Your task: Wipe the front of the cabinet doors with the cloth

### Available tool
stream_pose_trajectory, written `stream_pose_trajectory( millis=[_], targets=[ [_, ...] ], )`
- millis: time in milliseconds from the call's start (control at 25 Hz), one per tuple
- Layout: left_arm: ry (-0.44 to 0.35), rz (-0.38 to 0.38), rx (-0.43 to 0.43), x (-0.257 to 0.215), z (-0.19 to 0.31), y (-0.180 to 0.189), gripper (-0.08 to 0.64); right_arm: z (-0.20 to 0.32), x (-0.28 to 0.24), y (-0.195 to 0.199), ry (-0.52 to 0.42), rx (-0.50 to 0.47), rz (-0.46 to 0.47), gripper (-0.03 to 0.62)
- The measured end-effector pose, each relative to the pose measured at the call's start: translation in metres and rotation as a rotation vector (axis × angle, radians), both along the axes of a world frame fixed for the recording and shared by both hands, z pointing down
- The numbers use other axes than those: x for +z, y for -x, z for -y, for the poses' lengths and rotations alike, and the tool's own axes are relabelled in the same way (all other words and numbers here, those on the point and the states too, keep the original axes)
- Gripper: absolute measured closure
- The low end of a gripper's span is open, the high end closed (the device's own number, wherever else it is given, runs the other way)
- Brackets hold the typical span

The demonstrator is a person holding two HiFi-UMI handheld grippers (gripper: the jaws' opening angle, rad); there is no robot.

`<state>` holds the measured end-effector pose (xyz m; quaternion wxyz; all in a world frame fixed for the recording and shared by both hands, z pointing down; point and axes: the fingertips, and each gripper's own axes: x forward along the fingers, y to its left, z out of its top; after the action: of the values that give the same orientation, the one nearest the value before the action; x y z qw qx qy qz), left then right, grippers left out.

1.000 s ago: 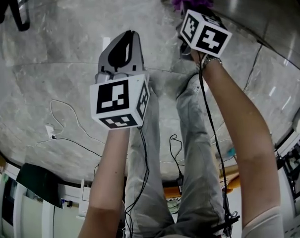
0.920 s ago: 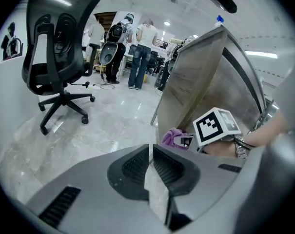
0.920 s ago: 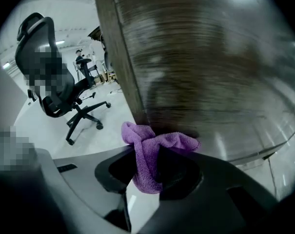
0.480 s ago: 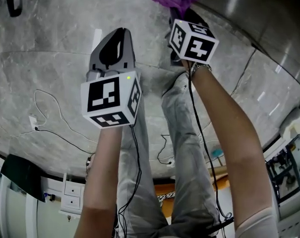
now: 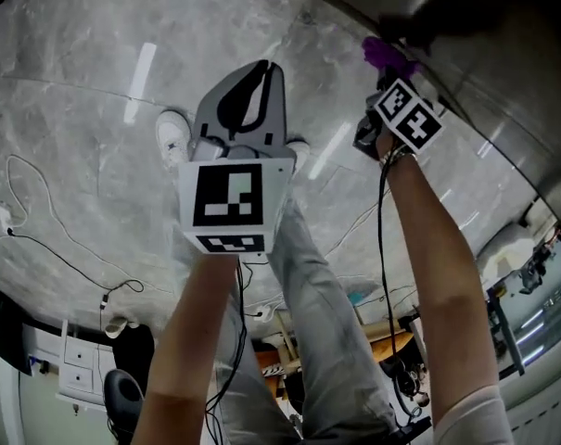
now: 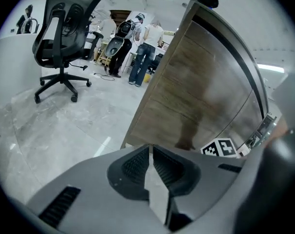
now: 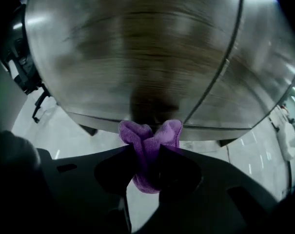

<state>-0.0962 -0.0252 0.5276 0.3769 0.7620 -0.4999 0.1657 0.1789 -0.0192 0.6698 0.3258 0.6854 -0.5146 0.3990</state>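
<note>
A purple cloth is bunched between the jaws of my right gripper, which is shut on it. Its folds stick out toward the wood-grain cabinet doors just ahead, near their bottom edge. A dark seam divides two doors. In the head view the cloth shows beyond the right gripper, close to the cabinet. My left gripper hangs shut and empty over the floor, left of the right one. From the left gripper view the cabinet's side stands ahead to the right.
A grey marble floor lies below, with a white cable trailing across it. A black office chair stands at the left, and several people stand far behind it. My legs and white shoes are under the grippers.
My right gripper with the cloth has moved right and farther out toward the cabinet. The left gripper has shifted slightly right. The head view has swung, so the floor has slid past.
</note>
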Motion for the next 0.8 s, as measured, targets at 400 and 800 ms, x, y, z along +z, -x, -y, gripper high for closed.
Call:
stream_pose_trajectory(
  millis=[400,800],
  targets=[
    [0.011,-0.019,-0.116,0.035,0.006,0.021,0.529,0.026,0.019,-0.057,0.02,0.073,-0.121,0.472],
    [0.015,0.019,-0.135,0.028,0.018,0.111,0.529,0.079,0.022,0.08,0.006,-0.007,-0.032,0.472]
  ],
)
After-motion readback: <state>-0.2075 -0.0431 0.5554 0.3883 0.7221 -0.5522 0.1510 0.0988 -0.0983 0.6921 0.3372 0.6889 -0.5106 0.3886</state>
